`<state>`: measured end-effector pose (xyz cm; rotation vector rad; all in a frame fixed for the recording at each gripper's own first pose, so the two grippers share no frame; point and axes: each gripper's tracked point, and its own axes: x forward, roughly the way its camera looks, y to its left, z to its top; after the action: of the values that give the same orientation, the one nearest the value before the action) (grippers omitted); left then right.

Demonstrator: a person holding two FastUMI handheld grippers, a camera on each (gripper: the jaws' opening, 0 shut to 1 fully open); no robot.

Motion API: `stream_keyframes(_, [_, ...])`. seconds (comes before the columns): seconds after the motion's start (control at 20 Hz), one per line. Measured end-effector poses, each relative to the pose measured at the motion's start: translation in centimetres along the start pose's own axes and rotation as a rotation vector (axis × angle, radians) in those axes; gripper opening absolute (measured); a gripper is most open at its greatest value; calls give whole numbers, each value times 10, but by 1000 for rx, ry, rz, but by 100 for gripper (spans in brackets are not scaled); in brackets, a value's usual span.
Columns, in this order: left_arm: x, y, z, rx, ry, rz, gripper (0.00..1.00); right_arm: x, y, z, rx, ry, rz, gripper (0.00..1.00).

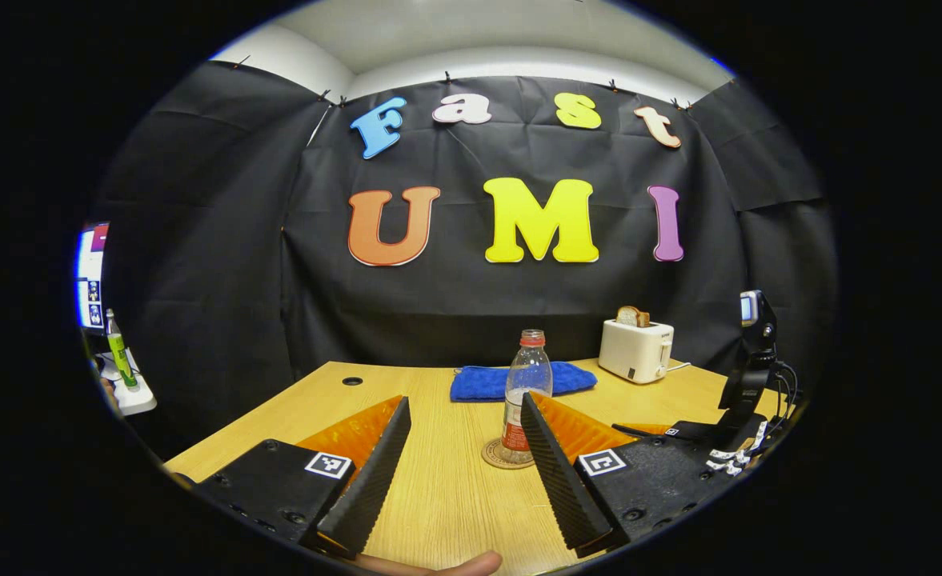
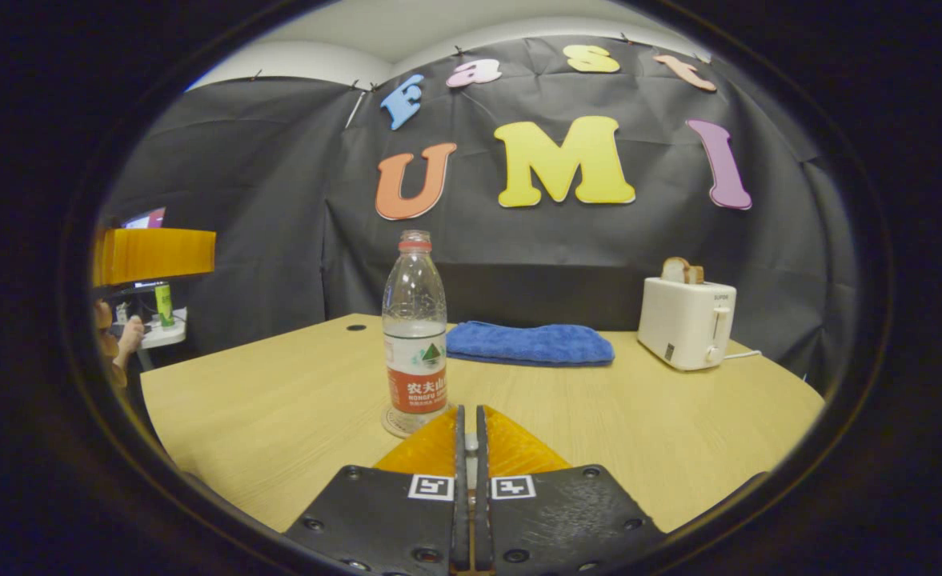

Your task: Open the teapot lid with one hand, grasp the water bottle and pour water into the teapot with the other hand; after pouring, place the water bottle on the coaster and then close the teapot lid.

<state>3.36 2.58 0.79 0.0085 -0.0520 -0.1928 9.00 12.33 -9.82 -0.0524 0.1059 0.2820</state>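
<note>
Left gripper (image 1: pixel 465 432) spread wide, empty; right gripper (image 2: pixel 471 436) pressed together, empty. Clear plastic water bottle (image 2: pixel 414 332), uncapped, upright on round cork coaster (image 2: pixel 393 422) just ahead. Behind bottle: folded blue towel (image 2: pixel 530 343), cream toaster (image 2: pixel 686 322).

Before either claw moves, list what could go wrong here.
1. The water bottle stands uncapped on the coaster; a knock could spill it.
2. The left claw is open, with one finger in front of the bottle's base; a sideways swing might tip it.
3. The right claw is shut and must open before grasping anything.
</note>
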Motion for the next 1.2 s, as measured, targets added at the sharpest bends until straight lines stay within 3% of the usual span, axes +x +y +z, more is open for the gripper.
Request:
stream_keyframes(0.25, [1, -2, -3, -3, 14, -11, 87, -9, 2, 6, -9, -16, 5, 6])
stream_keyframes(0.5, [1, -4, -5, -1, 25, -9, 87, -27, -3, 20, -11, -46, -20, 39])
stream_keyframes(0.65, [-1, -8, -1, 4, 17, -15, 87, -41, -9, 33, 3, -61, -28, 51])
stream_keyframes(0.85, [-5, -12, 6, 12, 2, -17, 88, -60, -21, 52, 19, -81, -51, 88])
stream_keyframes(1.2, [-15, -12, 17, 15, -17, -3, 87, -98, -64, 78, 28, -85, -119, 95])
